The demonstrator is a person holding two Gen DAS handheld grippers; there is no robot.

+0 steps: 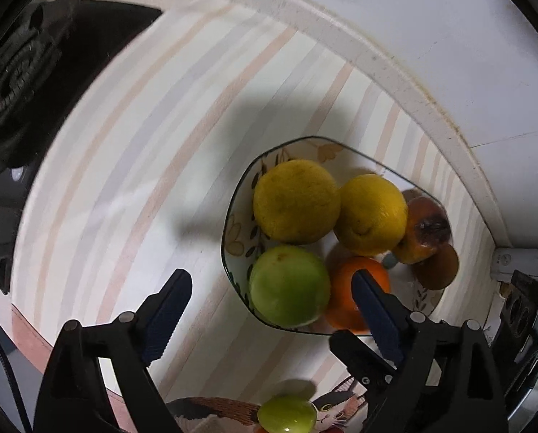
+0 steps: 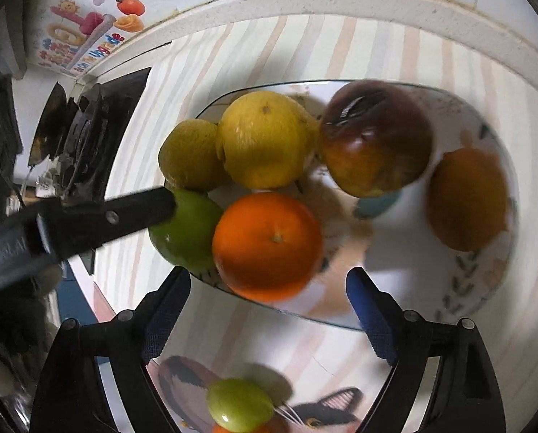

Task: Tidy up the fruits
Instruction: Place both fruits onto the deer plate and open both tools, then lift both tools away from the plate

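Fruit fills the plate (image 2: 485,133) at frame centre. Green apple (image 1: 288,285) sits between the wide-open, empty jaws of the left gripper (image 1: 272,299); likely firm, smooth, slippery, so grip its widest middle. Right gripper (image 2: 269,299) gapes empty near the orange (image 2: 267,245).

a patterned plate (image 2: 485,281) holds two yellow lemons (image 2: 265,140), a green apple (image 2: 193,238), a bright orange (image 2: 267,245), a dark bruised apple (image 2: 375,140) and a dull orange fruit (image 2: 467,198). a small green fruit (image 2: 238,404) lies apart, off the plate.
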